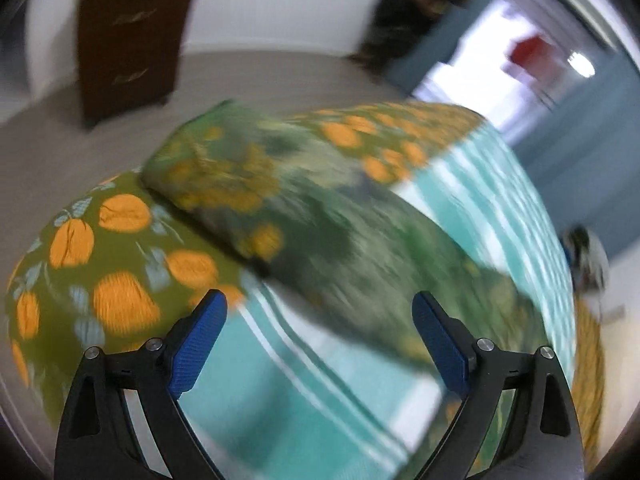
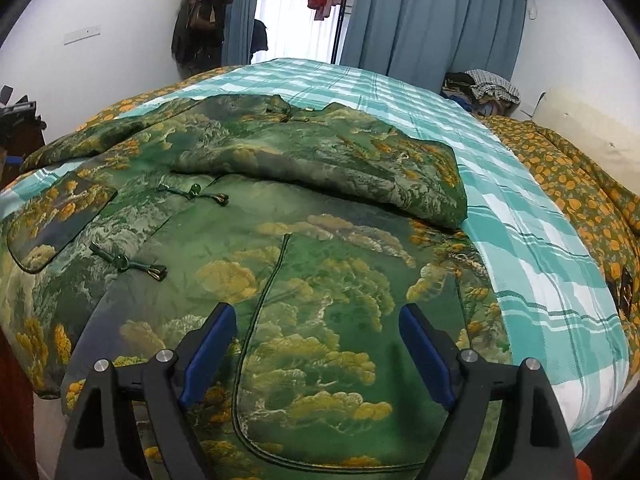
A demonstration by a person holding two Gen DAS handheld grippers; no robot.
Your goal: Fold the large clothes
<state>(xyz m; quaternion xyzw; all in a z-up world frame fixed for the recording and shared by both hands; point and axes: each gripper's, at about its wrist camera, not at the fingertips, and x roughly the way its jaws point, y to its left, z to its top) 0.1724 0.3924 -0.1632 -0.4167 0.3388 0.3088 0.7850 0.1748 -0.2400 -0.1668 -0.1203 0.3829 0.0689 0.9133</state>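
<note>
Green brocade jacket [image 2: 304,264], knot fastenings, sleeve folded across, teal plaid sheet [image 2: 532,248]

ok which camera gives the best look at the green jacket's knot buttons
The right wrist view: the green jacket lies sharp and spread on the bed, its knot buttons plain. The left wrist view shows the jacket only as a motion-blurred shape, no buttons discernible.

The jacket [image 2: 280,248] lies on the bed [image 2: 540,264] ahead of the right claw [image 2: 316,344], one sleeve [image 2: 360,168] folded across it; curtains [image 2: 432,20] hang beyond.
</note>
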